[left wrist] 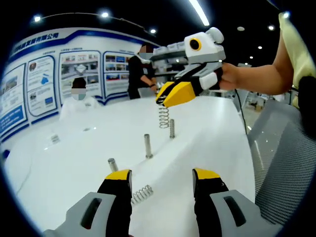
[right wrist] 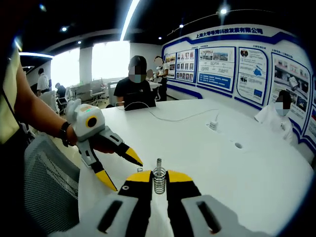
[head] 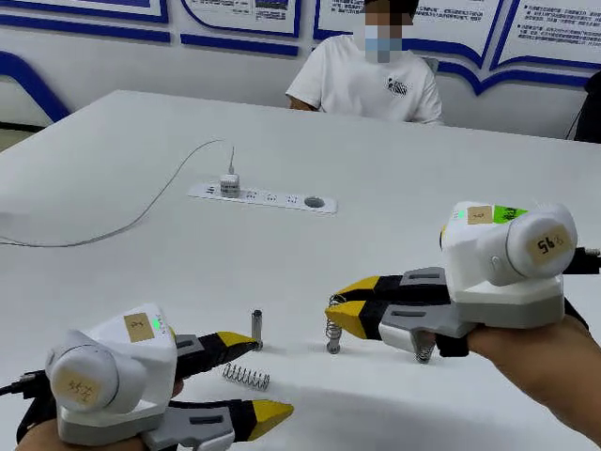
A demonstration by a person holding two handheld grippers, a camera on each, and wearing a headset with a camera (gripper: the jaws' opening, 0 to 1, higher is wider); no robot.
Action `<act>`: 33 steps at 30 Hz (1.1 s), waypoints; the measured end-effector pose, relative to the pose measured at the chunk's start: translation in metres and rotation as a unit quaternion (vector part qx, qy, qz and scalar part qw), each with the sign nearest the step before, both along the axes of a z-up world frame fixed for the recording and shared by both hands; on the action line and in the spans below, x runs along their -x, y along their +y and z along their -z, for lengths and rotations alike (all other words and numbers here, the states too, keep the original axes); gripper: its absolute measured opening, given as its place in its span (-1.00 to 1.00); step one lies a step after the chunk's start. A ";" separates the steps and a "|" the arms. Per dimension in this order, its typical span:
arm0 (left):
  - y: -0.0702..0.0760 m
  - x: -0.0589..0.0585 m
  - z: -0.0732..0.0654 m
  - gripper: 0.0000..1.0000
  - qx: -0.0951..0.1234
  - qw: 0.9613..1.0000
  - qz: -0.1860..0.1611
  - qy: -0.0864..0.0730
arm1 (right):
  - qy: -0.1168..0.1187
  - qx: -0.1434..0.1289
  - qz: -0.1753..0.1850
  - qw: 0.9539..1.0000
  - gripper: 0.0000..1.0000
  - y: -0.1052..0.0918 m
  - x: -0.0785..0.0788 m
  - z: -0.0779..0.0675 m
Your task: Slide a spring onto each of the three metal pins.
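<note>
1. The right yellow-tipped gripper [head: 340, 305] [right wrist: 159, 177] pinches a small coiled metal spring [head: 332, 327] [right wrist: 159, 179] in narrow jaws, close by a short upright metal pin [left wrist: 172, 128].
2. The left yellow-tipped gripper [head: 270, 376] [left wrist: 162, 174] gapes wide and empty over a second loose spring [head: 246, 377] [left wrist: 141, 193] lying on the near white table [head: 394, 178].

I'm looking at a broad white table [head: 394, 188] with a rounded far edge. Near its middle lies a flat white power strip [head: 272, 198]. A small white charger [head: 229, 184] is plugged into its left end, and a thin white cable [head: 141, 214] curves away across the top to the left. Closer to me, 3 short metal pins [left wrist: 148, 145] stand upright in a loose row. 1 loose spring [head: 246, 377] lies on its side near the left-hand pin.
</note>
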State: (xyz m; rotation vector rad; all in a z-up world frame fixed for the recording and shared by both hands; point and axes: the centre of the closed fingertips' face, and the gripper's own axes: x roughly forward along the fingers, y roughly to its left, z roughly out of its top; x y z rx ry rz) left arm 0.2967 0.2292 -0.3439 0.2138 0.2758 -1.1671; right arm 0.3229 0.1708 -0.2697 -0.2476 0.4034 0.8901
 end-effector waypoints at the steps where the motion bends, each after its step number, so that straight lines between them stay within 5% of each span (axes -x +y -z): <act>1: 0.001 -0.001 0.000 0.02 0.001 1.000 -0.002 0.001 | -0.001 -0.003 0.003 1.000 -0.76 -0.001 -0.001 -0.001; 14: 0.016 -0.006 0.003 0.10 0.003 1.000 -0.028 0.007 | -0.015 0.000 0.028 0.999 -0.76 -0.014 -0.020 -0.005; 33: 0.022 -0.007 0.007 0.18 0.006 0.999 -0.042 0.018 | -0.003 -0.013 0.058 0.998 -0.76 -0.022 -0.042 0.018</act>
